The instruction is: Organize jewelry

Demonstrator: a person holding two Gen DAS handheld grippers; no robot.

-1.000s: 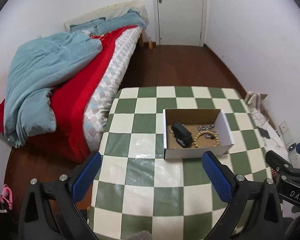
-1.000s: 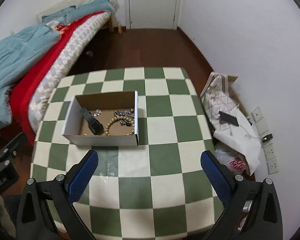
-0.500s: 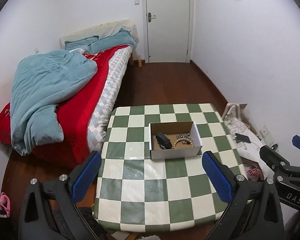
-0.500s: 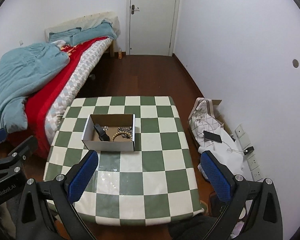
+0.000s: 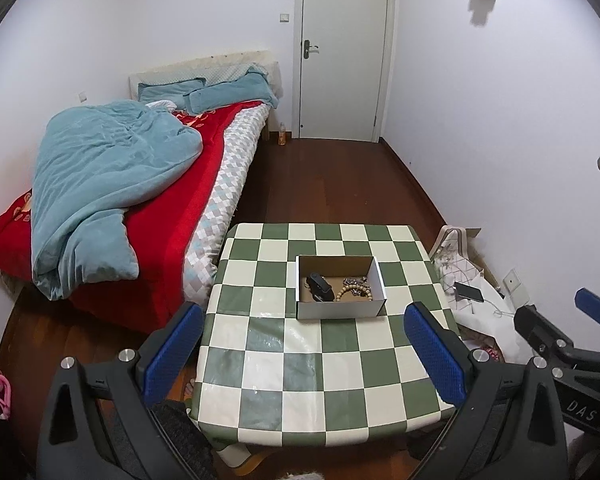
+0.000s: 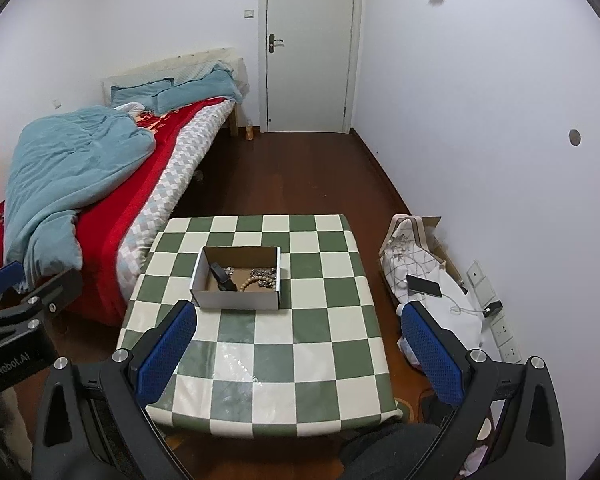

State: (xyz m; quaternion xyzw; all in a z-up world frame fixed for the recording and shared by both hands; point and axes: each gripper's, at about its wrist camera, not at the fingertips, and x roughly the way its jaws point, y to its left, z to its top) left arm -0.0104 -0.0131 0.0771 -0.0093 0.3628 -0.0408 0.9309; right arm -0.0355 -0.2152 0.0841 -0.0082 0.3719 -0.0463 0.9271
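Sockets (image 6: 500,320) show only from right wrist, seemingly

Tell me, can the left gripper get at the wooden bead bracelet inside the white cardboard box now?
Probably yes: the left gripper has open, empty jaws, the white cardboard box has no lid, and nothing covers the wooden bead bracelet.

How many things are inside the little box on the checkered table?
3 that I can tell: a black object at the left, a wooden bead bracelet in the middle front, and silvery jewelry behind it. Small pieces may be hidden.
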